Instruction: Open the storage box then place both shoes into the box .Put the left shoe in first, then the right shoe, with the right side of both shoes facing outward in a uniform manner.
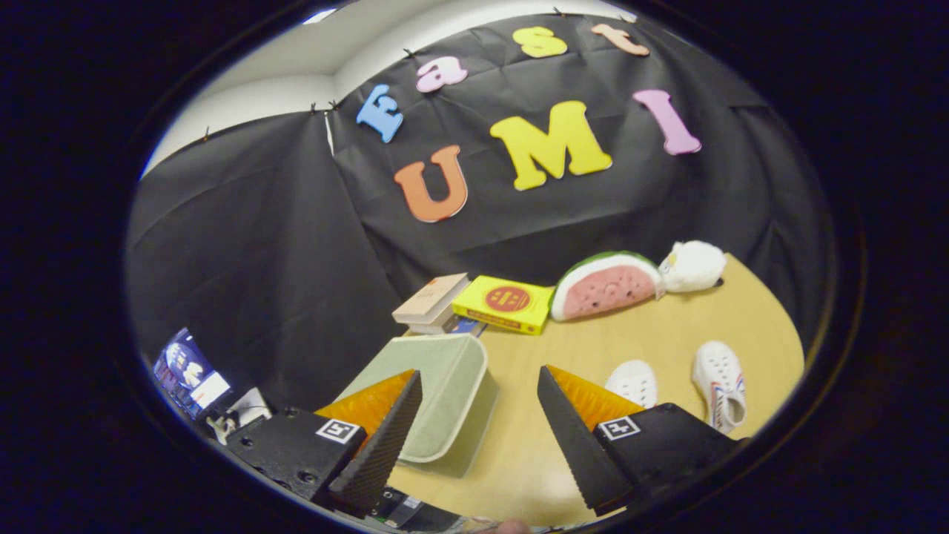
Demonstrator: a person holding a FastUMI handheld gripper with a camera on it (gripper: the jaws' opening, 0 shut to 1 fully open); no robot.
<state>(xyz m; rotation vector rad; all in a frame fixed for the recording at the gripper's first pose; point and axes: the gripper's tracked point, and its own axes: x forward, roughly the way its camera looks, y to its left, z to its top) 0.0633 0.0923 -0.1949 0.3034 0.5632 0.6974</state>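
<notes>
Green fabric storage box [437, 386] sits closed ahead of open claw [480, 386].

Gripper [480, 386] fingers spread wide, nothing betw. them, hanging above bare tabletop [534, 445]. Straight ahead: open lane of table up to yellow book [506, 302]. Storage box [437, 393], lid closed, blocks the side by one finger; two white shoes [689, 382] sit beyond the other. Book stack [431, 302], watermelon plush [606, 285], white plush [693, 265] line the far edge.
</notes>
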